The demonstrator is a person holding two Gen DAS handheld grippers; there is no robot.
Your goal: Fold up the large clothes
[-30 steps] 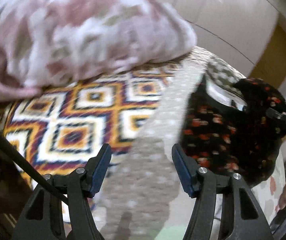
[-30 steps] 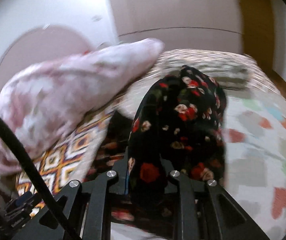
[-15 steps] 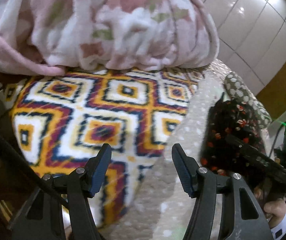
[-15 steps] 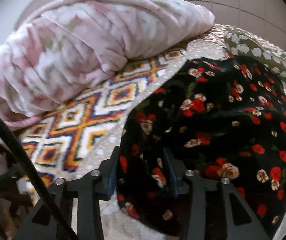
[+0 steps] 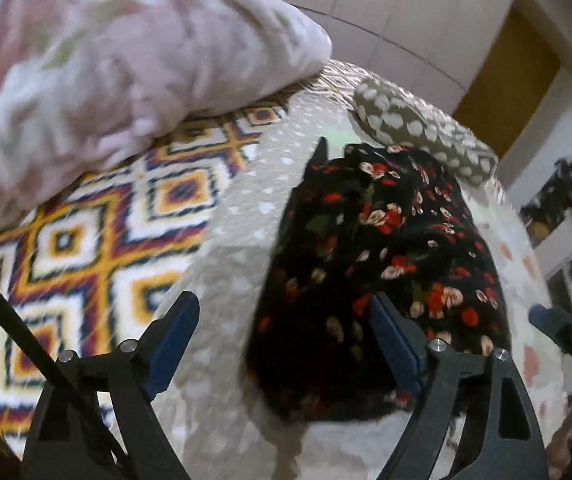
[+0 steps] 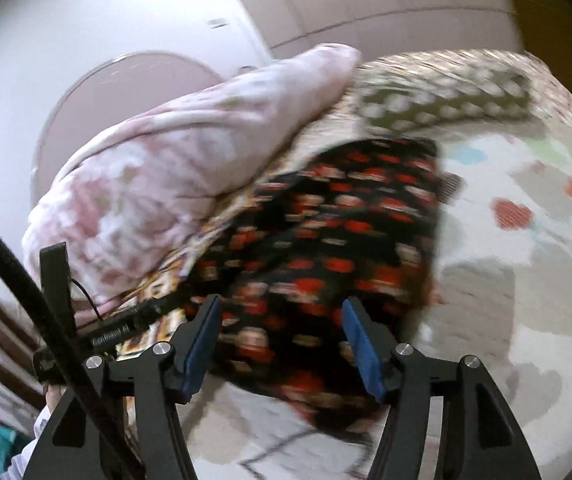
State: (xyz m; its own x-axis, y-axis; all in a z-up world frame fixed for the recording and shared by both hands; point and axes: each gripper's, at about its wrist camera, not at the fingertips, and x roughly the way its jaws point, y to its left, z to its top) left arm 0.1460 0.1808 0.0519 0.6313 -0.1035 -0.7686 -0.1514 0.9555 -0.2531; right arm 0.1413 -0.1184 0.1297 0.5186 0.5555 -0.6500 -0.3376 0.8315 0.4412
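A black garment with red and white flowers (image 5: 385, 248) lies bunched on the bed, blurred in the right wrist view (image 6: 325, 248). My left gripper (image 5: 286, 340) hovers over its near left edge. Its jaws are opening, and the right pad is over the cloth without pressing it. My right gripper (image 6: 282, 344) stands over the garment's near end. Its jaws are also opening, with cloth below and between the blue pads (image 6: 202, 340) but not pinched. One finger of the right gripper (image 5: 557, 328) shows at the right edge of the left wrist view.
A pink fleece blanket (image 5: 106, 80) is heaped at the back left on a geometric orange-and-purple blanket (image 5: 86, 248). An olive spotted pillow (image 5: 417, 132) lies behind the garment. A heart-print sheet (image 6: 525, 240) covers the bed's right side. A wooden door (image 5: 505, 92) stands beyond.
The right gripper, shut on the floral garment a second ago, has opened and let it drop onto the bed. The left gripper's jaws widened and it swung right, over the garment.
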